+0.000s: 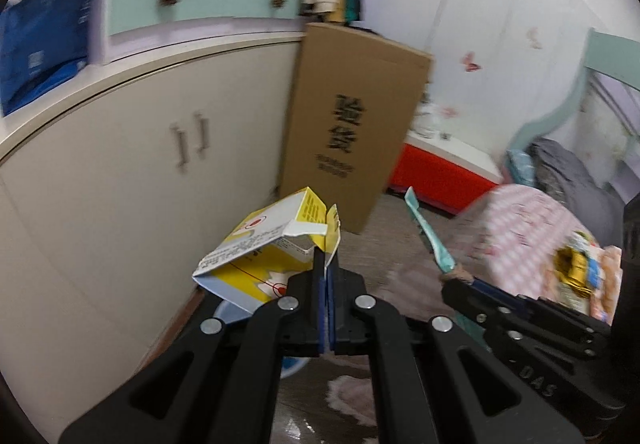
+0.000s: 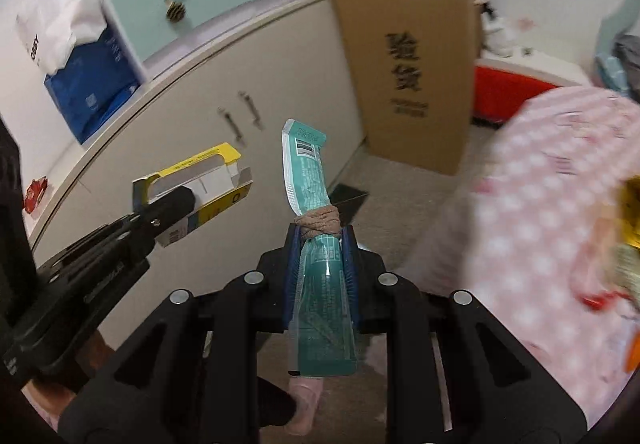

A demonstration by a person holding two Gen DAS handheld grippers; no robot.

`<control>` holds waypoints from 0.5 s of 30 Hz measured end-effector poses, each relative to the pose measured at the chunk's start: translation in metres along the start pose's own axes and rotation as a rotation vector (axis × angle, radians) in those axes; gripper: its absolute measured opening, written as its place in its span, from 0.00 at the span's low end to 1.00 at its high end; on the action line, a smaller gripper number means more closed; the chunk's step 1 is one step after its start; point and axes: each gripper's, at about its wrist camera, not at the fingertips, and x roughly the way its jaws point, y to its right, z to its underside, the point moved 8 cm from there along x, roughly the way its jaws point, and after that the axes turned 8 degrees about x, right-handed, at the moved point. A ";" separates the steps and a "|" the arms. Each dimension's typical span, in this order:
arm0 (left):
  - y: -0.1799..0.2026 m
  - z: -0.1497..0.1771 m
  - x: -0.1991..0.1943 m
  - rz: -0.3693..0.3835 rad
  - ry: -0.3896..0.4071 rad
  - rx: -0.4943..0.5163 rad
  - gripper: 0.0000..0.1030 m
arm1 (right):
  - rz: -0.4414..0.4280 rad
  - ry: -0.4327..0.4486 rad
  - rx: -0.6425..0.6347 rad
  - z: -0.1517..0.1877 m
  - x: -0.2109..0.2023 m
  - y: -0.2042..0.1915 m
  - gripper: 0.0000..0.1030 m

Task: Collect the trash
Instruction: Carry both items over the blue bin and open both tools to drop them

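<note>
While the left gripper (image 1: pixel 326 284) pinches a flap of the yellow carton (image 1: pixel 260 260), the right gripper (image 2: pixel 320 268) clamps the teal wrapper (image 2: pixel 308 172) midway, long axis pointing up and away toward the cabinet (image 2: pixel 192 148).

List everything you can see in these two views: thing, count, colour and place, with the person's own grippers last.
Flattened carton: one, yellow and white, clamped in the left gripper.
Wrapper: one, teal, tied with a brown band, clamped in the right gripper.
Cardboard box: one, brown, upright against the cabinet.
Cabinet: one, cream, two-doored, at left.
Blue bag: one, on the cabinet top.
Bedding: pink with white dots, at right.
Red box: one, white-topped, behind the bedding.
Left gripper: black, shut on the carton.
Right gripper: black, shut on the wrapper.
</note>
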 end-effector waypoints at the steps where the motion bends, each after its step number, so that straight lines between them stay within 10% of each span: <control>1: -0.008 0.000 0.002 -0.020 -0.002 -0.007 0.01 | -0.032 0.005 0.014 -0.003 0.013 -0.005 0.24; 4: -0.035 0.002 0.011 -0.081 -0.022 -0.032 0.01 | -0.012 0.009 -0.006 -0.005 0.041 -0.015 0.63; 15: -0.054 0.025 0.030 -0.107 -0.119 -0.054 0.01 | 0.048 -0.013 0.016 0.013 0.042 -0.008 0.65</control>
